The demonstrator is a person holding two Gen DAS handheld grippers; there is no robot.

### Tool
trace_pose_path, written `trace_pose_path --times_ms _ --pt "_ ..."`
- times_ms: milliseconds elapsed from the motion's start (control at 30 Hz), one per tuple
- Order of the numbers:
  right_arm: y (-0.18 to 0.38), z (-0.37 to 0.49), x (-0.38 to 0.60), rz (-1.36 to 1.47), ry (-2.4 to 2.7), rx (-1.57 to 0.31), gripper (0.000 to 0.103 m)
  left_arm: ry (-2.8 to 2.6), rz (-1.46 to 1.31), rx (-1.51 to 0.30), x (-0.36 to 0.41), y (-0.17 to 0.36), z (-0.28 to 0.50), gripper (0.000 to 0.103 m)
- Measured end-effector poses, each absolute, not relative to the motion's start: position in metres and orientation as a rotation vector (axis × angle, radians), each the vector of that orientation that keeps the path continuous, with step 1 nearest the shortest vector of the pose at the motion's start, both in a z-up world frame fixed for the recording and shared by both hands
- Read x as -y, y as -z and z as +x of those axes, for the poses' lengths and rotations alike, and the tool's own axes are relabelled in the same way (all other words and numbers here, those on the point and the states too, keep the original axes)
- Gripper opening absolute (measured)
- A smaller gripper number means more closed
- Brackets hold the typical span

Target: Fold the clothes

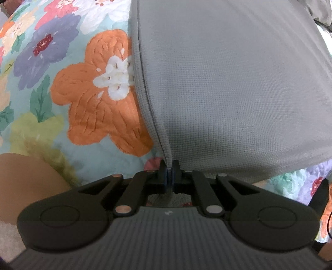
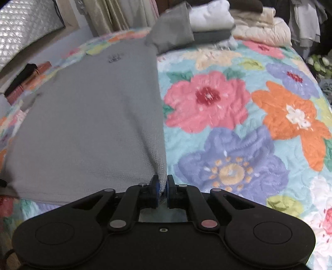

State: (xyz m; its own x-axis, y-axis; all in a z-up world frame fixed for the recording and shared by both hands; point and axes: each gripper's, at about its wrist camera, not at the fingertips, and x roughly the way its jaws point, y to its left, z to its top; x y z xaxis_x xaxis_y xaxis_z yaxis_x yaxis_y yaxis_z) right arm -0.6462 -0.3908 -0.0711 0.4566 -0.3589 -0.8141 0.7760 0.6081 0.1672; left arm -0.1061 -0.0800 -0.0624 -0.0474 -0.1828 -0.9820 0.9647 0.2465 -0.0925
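Observation:
A grey knit garment (image 1: 228, 83) lies spread on a floral bedspread (image 1: 62, 83). My left gripper (image 1: 169, 166) is shut on the garment's near left corner, with the side seam running away from the jaws. In the right wrist view the same grey garment (image 2: 89, 116) stretches away to the left, with a small dark logo far up it. My right gripper (image 2: 162, 180) is shut on its near right corner. One sleeve (image 2: 172, 31) lies at the far end.
The floral bedspread (image 2: 228, 124) extends to the right. Folded clothes (image 2: 211, 18) and a cream quilt (image 2: 263, 29) are stacked at the bed's far end. A dark object (image 2: 22, 76) lies at the bed's left edge. A knee (image 1: 27, 182) shows at left.

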Motion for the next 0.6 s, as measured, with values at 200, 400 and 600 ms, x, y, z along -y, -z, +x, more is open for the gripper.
trace_pose_path --times_ms 200,400,600 --pt "0.083 -0.641 0.383 0.527 0.762 -0.864 0.006 1.146 0.871 -1.255 0.075 0.057 -0.095 0.007" --pt "0.079 -0.647 0.389 0.576 0.775 -0.887 0.015 1.126 0.918 -1.261 0.068 0.050 -0.089 0.015" --pt "0.031 -0.646 0.398 0.642 0.885 -0.878 0.046 1.094 0.901 -1.244 0.075 0.003 -0.095 0.072"
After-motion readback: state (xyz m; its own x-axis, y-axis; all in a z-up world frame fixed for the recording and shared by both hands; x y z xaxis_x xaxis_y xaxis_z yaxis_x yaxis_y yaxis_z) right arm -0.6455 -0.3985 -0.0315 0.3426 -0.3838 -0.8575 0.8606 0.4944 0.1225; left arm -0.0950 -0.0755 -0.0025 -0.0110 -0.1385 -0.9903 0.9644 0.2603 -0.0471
